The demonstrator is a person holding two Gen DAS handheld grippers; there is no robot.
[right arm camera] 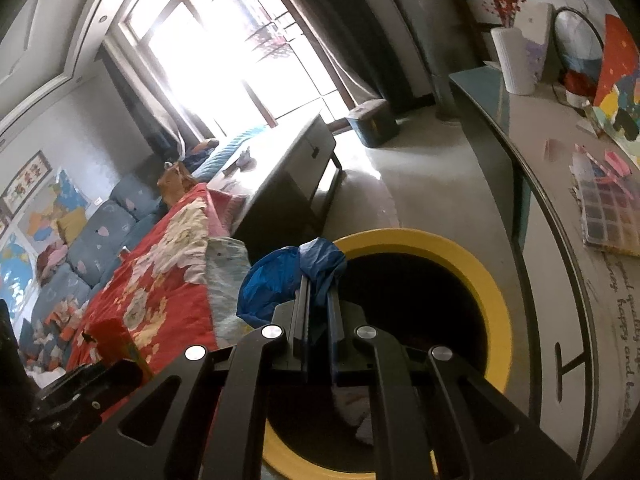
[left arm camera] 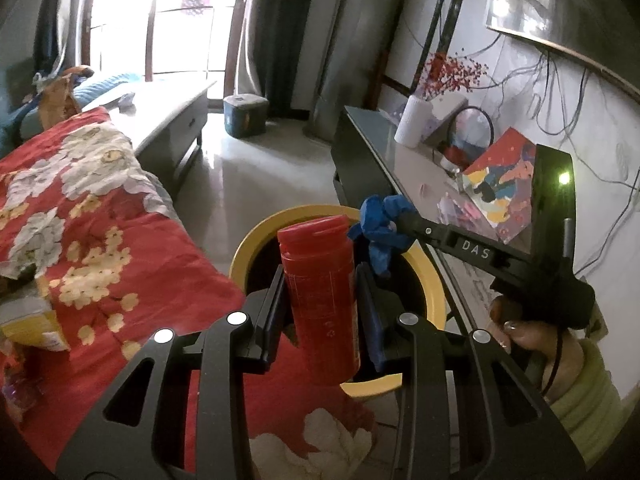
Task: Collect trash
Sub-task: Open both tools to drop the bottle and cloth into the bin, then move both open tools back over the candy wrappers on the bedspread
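Tilted left tongs (left arm camera: 318, 280) (gripping red bottle (left arm camera: 320, 300)) over bin (left arm camera: 434, 280)

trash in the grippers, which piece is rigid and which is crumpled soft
The red bottle in the left gripper is rigid; the blue plastic bag in the right gripper is crumpled.

A red floral blanket (left arm camera: 100, 216) covers the sofa. Beyond it stands a grey low cabinet (left arm camera: 172, 120), and past that a teal box (left arm camera: 245, 115) on the floor. Across the floor from the blanket, the surface (left arm camera: 404, 152) carries a white vase (left arm camera: 412, 122), a round mirror (left arm camera: 474, 130) and a colourful picture (left arm camera: 504, 184).
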